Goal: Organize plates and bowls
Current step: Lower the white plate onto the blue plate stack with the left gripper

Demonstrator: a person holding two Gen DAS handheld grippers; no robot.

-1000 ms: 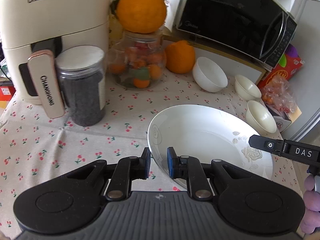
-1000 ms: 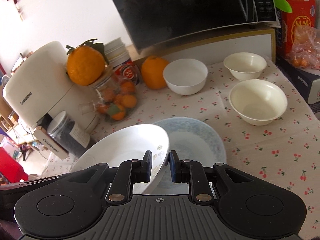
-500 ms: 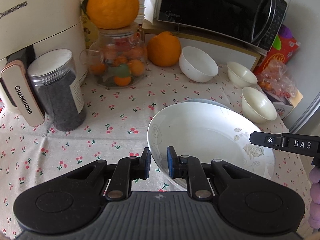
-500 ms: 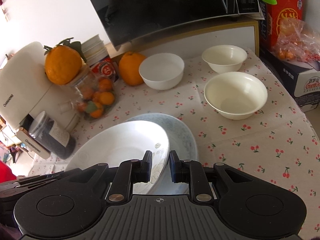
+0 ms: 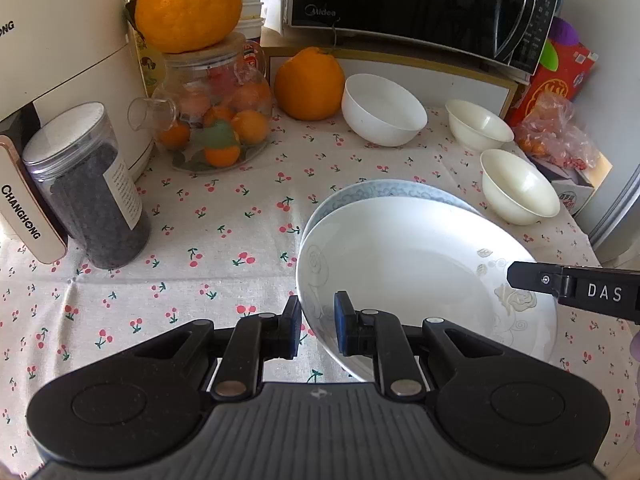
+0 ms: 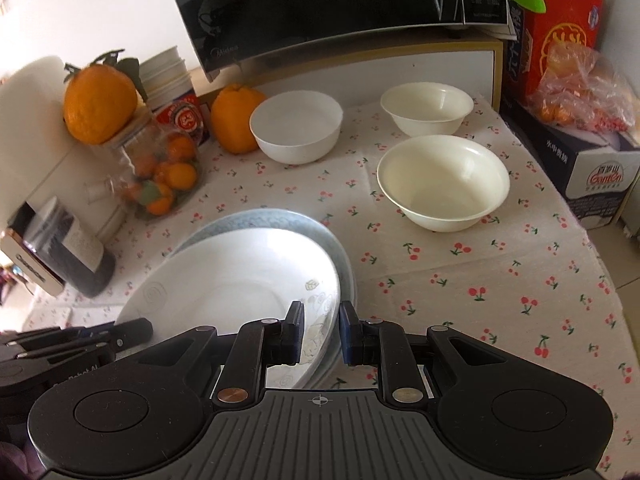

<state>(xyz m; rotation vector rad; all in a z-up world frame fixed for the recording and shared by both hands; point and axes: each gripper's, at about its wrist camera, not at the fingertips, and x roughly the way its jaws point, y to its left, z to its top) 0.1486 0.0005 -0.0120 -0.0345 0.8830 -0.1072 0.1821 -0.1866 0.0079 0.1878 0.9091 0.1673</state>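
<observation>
White plate point(image 5: 420, 272) pinched at opposite rims by left gripper point(image 5: 316, 326) and right gripper point(image 6: 320, 332), over one blue-patterned plate point(image 5: 384, 192), three bowls point(image 6: 442, 182) at 1 o'clock, cherry tablecloth point(image 5: 200, 248).

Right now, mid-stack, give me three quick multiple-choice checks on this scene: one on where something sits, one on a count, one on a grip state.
1. Where is the blue-patterned plate?
A. under the white plate
B. on the microwave
C. inside a bowl

2. How many empty bowls stand on the tablecloth?
A. one
B. three
C. five

3. What does the left gripper hold?
A. nothing
B. a jar
C. the rim of the white plate

Answers:
1 A, its patterned edge shows behind the white plate.
2 B, a white bowl and two cream bowls.
3 C, the rim sits between its pads; the right gripper clamps the opposite rim.
</observation>
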